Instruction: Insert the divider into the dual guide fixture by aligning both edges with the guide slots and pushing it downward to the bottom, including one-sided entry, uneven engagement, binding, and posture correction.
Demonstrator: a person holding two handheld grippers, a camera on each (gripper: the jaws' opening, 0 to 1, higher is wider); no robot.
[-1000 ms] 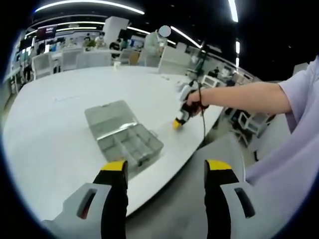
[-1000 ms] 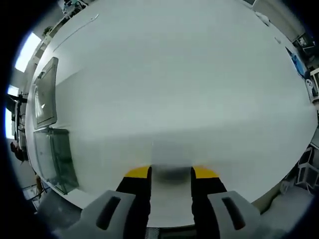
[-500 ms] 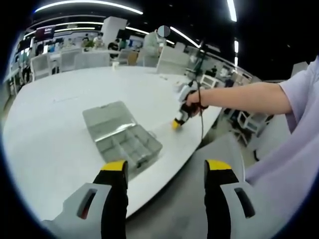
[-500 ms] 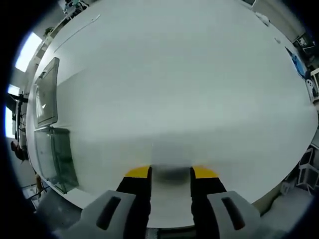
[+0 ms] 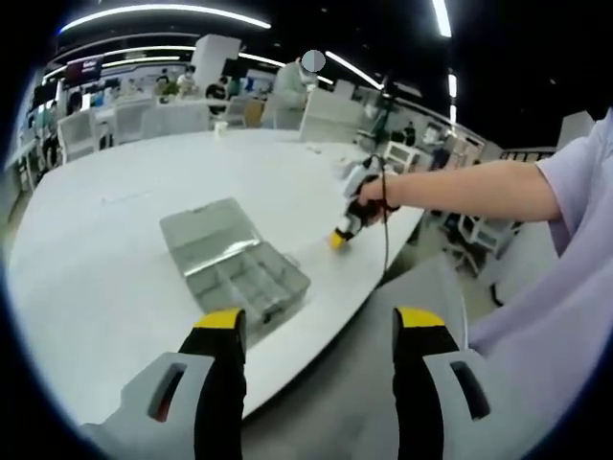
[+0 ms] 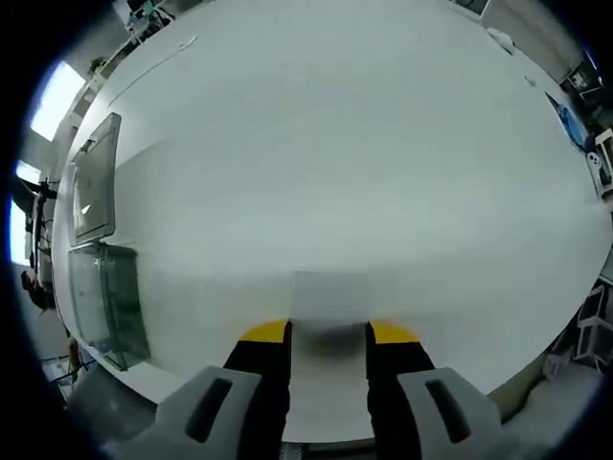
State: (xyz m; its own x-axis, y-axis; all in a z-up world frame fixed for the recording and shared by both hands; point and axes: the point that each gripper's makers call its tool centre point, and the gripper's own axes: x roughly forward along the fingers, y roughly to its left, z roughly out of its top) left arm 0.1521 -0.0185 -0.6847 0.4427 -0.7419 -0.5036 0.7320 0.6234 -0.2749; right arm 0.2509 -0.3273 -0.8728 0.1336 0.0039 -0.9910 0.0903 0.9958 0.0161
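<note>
Right gripper (image 6: 329, 333), arm outstretched at 3 o'clock, clamped the divider (image 6: 329, 305) flat on the table (image 6: 364, 144); left gripper (image 5: 319, 321) hovered, jaws apart, off the organizer box (image 5: 235, 257).

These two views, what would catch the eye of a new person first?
In the left gripper view, the open clear compartment box lies on the white table, with its lid folded flat behind it. To its right, a hand holds the right gripper tip-down on the table near its edge. In the right gripper view, a pale translucent divider sits between the jaws.
</note>
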